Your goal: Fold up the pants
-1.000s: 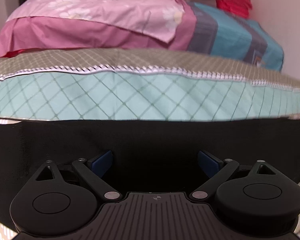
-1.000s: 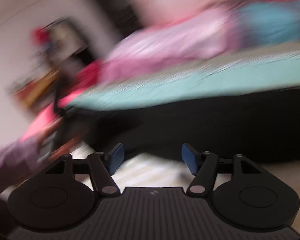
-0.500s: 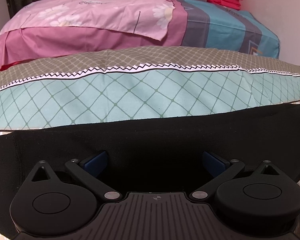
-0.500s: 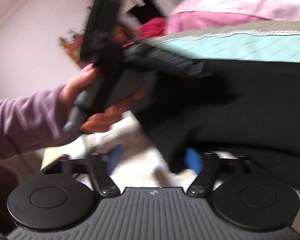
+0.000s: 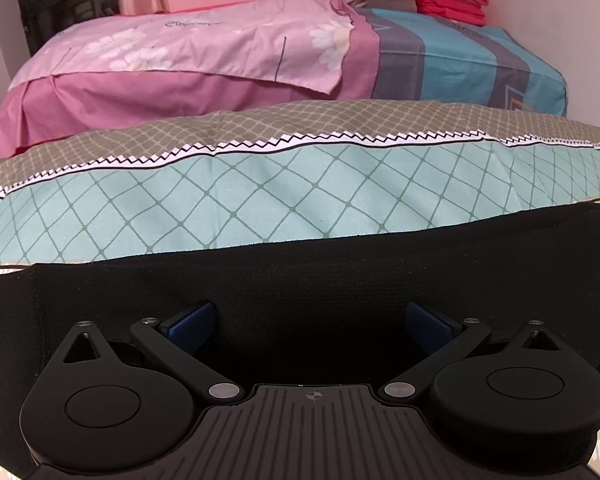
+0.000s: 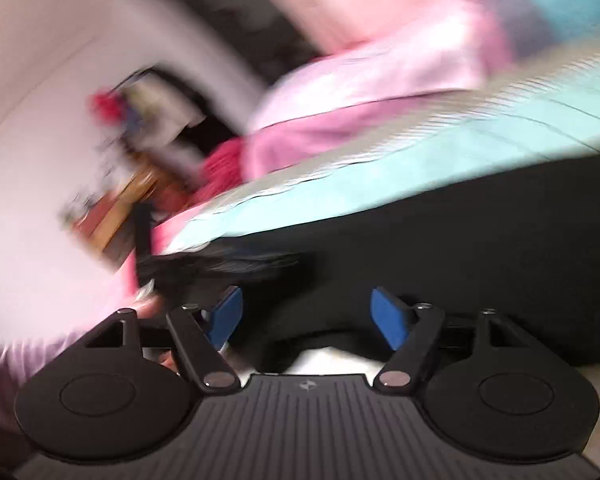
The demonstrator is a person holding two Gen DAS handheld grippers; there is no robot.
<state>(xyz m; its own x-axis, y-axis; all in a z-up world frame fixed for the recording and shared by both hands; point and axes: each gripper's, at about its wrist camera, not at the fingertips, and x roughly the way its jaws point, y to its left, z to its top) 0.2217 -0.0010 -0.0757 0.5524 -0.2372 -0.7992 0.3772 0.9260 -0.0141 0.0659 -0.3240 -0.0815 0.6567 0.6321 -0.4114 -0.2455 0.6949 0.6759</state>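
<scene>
Black pants point(image 5: 308, 280) lie flat across the bed in front of me. My left gripper point(image 5: 306, 322) is open, low over the black cloth, with its blue pads point(image 5: 190, 322) wide apart on either side of it. In the blurred right wrist view the pants point(image 6: 460, 264) fill the right half. My right gripper point(image 6: 306, 318) is open at the near edge of the pants, with pale bedding showing just under it. The left gripper and the hand holding it show as a dark blur point(image 6: 204, 268) at the left.
A teal and tan quilted pillow point(image 5: 300, 188) lies right behind the pants. Behind it is a pink and blue pile of bedding point(image 5: 260, 52) with folded red cloth point(image 5: 452, 4) on top. A wall point(image 6: 40, 100) and cluttered shelf point(image 6: 132, 184) stand to the left.
The left gripper has dropped lower and its jaws have opened a little wider. The right gripper has swung fast, and its view is motion-blurred again; both stay open.
</scene>
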